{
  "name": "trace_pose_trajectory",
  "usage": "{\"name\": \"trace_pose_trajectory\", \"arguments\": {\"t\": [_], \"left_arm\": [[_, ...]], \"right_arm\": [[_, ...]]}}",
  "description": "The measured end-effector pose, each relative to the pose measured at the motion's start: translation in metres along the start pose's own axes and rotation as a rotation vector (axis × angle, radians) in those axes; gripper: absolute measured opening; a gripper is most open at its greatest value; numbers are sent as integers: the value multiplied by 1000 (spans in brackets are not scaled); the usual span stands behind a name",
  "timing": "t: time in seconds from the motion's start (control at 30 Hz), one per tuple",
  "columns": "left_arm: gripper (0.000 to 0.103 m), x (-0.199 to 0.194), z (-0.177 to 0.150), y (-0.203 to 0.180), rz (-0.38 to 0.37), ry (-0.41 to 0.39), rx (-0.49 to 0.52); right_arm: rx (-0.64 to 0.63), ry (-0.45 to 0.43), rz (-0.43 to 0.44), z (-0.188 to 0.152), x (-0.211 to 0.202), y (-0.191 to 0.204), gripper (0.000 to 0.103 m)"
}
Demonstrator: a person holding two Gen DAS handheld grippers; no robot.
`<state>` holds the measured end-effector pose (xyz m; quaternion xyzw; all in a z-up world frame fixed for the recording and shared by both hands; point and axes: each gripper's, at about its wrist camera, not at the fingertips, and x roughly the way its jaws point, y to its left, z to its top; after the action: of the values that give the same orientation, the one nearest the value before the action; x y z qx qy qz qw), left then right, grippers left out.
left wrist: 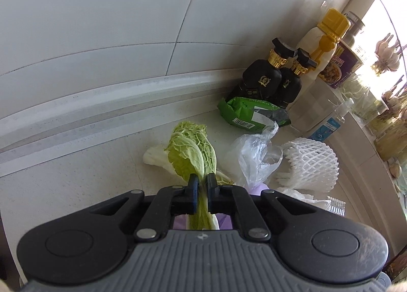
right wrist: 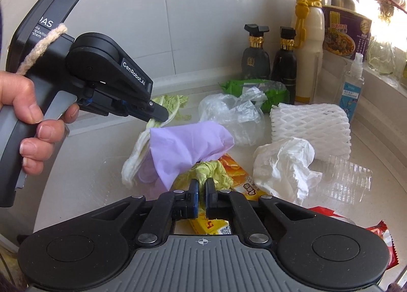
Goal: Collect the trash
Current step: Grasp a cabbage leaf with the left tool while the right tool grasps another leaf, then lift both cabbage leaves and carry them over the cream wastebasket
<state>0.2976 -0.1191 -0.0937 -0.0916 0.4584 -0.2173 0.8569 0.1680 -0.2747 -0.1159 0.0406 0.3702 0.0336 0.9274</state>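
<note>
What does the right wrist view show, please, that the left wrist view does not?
Only the right wrist view shows the person's hand, the crumpled tissue and the orange wrapper. Only the left wrist view shows the left tongs pinching a cabbage leaf close up. Both share the foam net, clear bag, green packet and black bottles.

Black left gripper [right wrist: 159, 115], white lettering, rope-tied.

pale green, veined cabbage leaf [left wrist: 189, 150]; lilac glove [right wrist: 188, 145]; white diamond-mesh foam net [right wrist: 311, 126]; green packet [left wrist: 244, 112]; orange-yellow wrapper [right wrist: 235, 175]; black bottles [right wrist: 255, 56] with gold collars; cream bottle [right wrist: 309, 45], mustard-yellow cap.
</note>
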Motion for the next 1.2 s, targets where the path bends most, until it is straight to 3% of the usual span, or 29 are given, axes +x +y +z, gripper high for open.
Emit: {"name": "trace_pose_trajectory", "arguments": {"t": [0.57,1.2], "left_arm": [[6,-45,0,-6,-13,-43,22],[5,-95,-35,5,-19,-36,21]], "right_arm": [[-33,-91,-43,18,-45,7,2],[-46,-132,-55,10,-89,34,2]]}}
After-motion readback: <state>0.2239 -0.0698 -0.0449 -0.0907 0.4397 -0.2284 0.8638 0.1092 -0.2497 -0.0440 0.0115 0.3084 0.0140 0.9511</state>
